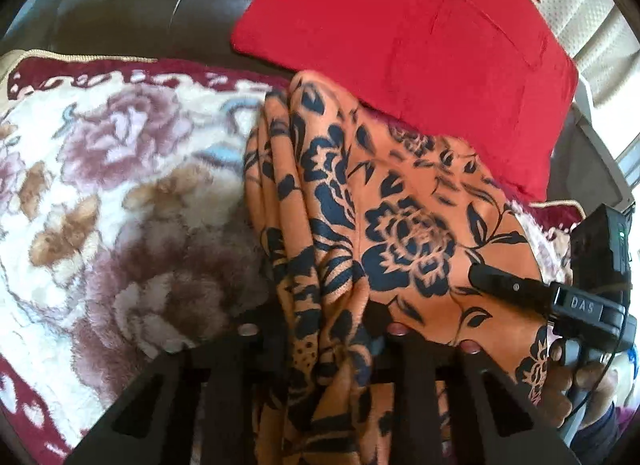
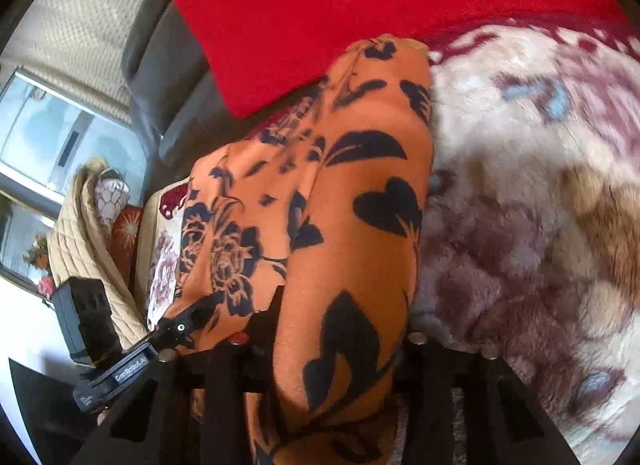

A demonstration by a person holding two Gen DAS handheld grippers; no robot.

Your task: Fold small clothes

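The orange floral garment [image 1: 400,193], soft, light and limp, hangs bunched just in front of the red cushion [image 1: 400,37] over the plush blanket [image 1: 120,185]; left tongs [image 1: 328,329] and right tongs [image 2: 340,341] each pinch a gathered edge, the best hold.

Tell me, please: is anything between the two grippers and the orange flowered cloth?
Nothing visible. The orange flowered cloth runs straight between the fingers of the left gripper and of the right gripper, each shut on a fold of it above the plush blanket.
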